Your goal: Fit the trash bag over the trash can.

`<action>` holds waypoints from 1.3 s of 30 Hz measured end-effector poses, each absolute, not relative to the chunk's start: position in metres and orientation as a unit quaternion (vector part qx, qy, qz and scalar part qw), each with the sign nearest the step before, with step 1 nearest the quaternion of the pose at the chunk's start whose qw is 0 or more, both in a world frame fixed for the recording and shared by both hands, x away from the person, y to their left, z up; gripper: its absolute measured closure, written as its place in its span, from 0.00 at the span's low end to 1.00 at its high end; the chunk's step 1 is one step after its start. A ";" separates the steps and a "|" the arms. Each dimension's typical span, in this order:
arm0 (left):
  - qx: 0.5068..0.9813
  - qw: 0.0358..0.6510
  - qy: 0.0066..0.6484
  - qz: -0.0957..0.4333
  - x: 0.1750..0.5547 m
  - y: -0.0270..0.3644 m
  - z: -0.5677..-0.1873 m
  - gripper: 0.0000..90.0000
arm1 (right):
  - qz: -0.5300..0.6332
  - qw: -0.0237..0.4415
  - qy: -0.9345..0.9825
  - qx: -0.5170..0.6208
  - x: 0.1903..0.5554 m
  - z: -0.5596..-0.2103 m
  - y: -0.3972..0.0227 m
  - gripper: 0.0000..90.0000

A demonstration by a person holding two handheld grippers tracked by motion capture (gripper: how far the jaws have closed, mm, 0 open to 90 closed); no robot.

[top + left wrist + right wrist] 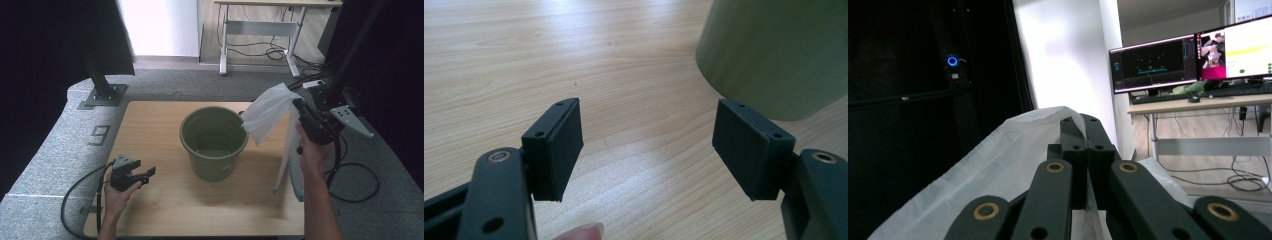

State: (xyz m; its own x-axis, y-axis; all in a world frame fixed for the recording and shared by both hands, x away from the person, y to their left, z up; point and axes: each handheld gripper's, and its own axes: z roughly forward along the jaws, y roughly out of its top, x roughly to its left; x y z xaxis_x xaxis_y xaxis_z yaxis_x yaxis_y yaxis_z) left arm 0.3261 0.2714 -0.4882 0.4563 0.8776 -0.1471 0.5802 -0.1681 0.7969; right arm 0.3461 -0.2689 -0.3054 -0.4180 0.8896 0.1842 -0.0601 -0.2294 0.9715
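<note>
The bag, white and thin, is hanging in the air over the right part of the surface, just right of the bucket's rim, with a long tail trailing down toward the surface edge. The room is surrounding it with dark curtains on both sides, a grey carpeted floor bearing a painted 9, and a white-legged desk with cables at the back; the right gripper view is showing two lit monitors on a desk. The surface is pale wood-grain, standing on the grey floor. The green bucket is sitting upright at the middle of the surface. The right hand-held gripper is raised above the right edge, its jaws pressed together on the bag. The left hand-held gripper is resting low at the front left, jaws standing apart with nothing between them, pointing toward the bucket.
</note>
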 end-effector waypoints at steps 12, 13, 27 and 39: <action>0.743 0.423 0.489 0.173 0.326 0.272 -0.488 0.31 | 0.679 0.379 0.508 0.370 0.342 -0.266 -0.240 0.98; 0.743 0.423 0.489 0.173 0.326 0.272 -0.488 0.31 | 0.679 0.379 0.508 0.370 0.342 -0.266 -0.240 0.98; 0.746 0.426 0.485 0.163 0.328 0.270 -0.488 0.31 | 0.645 0.341 0.585 0.355 0.346 -0.310 -0.186 0.98; 0.747 0.433 0.476 0.168 0.325 0.266 -0.481 0.31 | 0.612 0.313 0.633 0.356 0.347 -0.369 -0.165 0.98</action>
State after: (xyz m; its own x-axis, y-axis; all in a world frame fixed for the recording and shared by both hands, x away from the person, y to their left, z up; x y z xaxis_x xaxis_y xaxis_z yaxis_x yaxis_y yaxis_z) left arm 0.3255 0.2659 -0.4807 0.4897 0.8570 -0.1605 0.5657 -0.1722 0.8064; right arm 0.3472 -0.1648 -0.3688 -0.5502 0.8341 0.0400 0.0676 -0.0032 0.9977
